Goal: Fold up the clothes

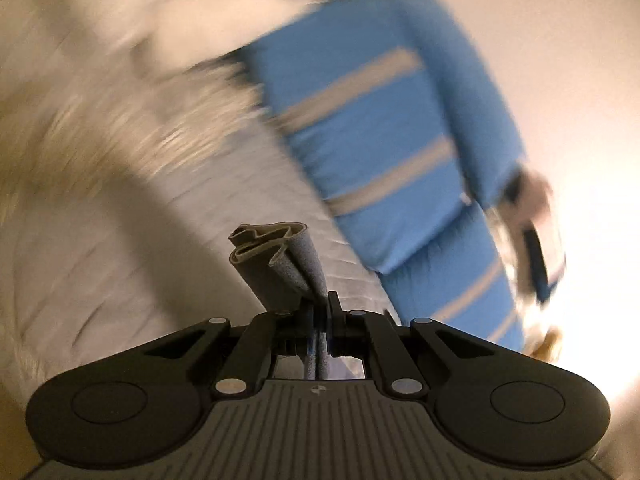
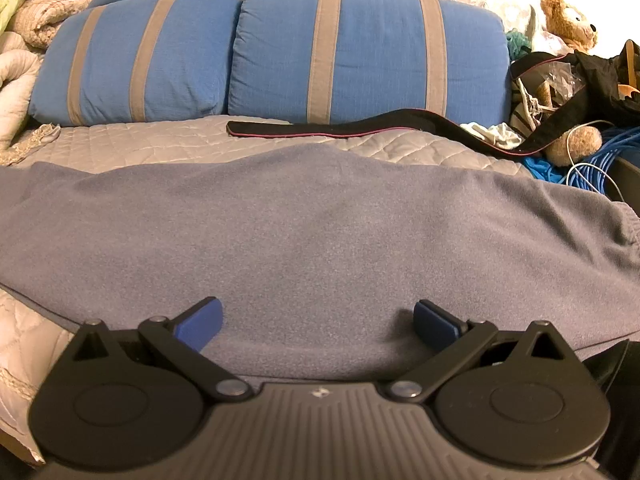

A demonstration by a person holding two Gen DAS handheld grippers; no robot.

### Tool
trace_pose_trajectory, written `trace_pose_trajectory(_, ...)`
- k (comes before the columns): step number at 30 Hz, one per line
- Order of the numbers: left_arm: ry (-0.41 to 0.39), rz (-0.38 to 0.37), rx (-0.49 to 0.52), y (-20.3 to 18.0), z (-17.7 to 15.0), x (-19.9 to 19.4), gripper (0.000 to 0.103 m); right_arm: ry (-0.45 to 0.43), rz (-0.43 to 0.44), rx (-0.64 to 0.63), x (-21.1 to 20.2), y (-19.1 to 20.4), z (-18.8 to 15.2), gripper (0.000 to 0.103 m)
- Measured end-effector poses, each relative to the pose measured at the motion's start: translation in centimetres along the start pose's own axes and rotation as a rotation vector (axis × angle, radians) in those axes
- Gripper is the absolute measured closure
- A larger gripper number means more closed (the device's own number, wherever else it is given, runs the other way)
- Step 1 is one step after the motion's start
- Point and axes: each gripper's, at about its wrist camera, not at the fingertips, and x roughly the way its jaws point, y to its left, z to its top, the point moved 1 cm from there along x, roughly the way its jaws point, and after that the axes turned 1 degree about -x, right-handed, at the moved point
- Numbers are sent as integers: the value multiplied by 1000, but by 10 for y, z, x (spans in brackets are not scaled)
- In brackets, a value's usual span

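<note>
My left gripper (image 1: 318, 312) is pinching its fingers tight on a bunched fold of the grey-blue garment (image 1: 272, 264), lifting it above the bed (image 1: 224, 216). My right gripper (image 2: 318, 322) is hovering with fingers (image 2: 200, 324) spread wide over the garment (image 2: 320, 224), which is lying flat across the quilted bed (image 2: 140, 140) before the striped pillows (image 2: 360, 48).

The right gripper (image 2: 318, 318) is held wide open over the grey-blue garment (image 2: 320, 232), spread flat across the quilted bed (image 2: 160, 140) below two striped pillows (image 2: 360, 48).
</note>
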Motion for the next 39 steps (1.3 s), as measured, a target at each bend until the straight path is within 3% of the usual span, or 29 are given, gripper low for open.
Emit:
trace_pose_trajectory(7, 14, -118, 382, -164, -27, 3, 98, 7, -1, 4, 1, 1, 1, 1)
trace_pose_trajectory(11, 60, -188, 523, -232, -66, 20, 98, 14, 7, 10, 1, -1, 2, 1)
trace_pose_trajectory(16, 142, -255, 608, -281, -112, 57, 98, 17, 16, 6, 2, -3, 2, 1)
trace_pose_trajectory(23, 225, -282, 641, -306, -167, 103, 97, 22, 28, 6, 3, -4, 4, 1)
trace_pose_trajectory(24, 239, -292, 638, -309, -174, 109, 93, 22, 29, 5, 4, -4, 3, 0)
trace_pose_trajectory(27, 284, -341, 629, -314, -191, 123, 61, 22, 33, 3, 4, -4, 3, 1)
trace_pose_trajectory(31, 275, -373, 634, -311, -194, 119, 42, 22, 37, 1, 3, -4, 3, 1)
trace_pose_trajectory(35, 233, -299, 663, -295, -192, 113, 35, 24, 36, 1, 3, -4, 4, 1)
trace_pose_trajectory(39, 163, -135, 744, -266, -196, 110, 33, 37, 49, 17, 2, -7, 7, 1)
